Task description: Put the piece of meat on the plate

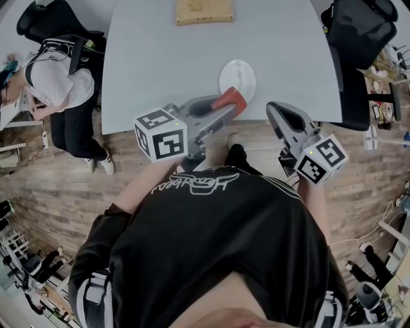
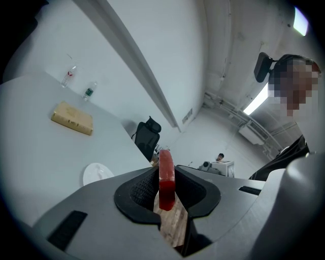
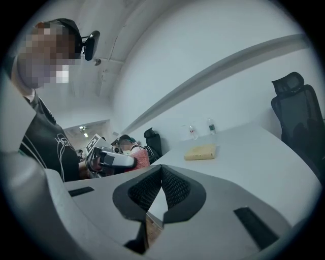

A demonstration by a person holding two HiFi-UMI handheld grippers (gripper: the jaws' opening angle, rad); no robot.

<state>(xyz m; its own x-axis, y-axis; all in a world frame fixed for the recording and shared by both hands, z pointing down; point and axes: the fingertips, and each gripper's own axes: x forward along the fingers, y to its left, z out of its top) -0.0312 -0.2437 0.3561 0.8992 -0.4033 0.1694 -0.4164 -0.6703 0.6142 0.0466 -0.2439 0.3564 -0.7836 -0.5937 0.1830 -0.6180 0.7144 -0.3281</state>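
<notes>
The slim red piece of meat (image 2: 166,177) is standing on edge, clamped in the left gripper (image 1: 228,106), hanging near the round white plate (image 1: 238,78), which is lying flat on the grey table (image 1: 160,51).

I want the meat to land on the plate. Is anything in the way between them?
Nothing visible is in the way. The piece of meat is clamped in the left gripper's jaws right beside the plate, which is bare. The tan block lies far off at the table's other edge.
</notes>
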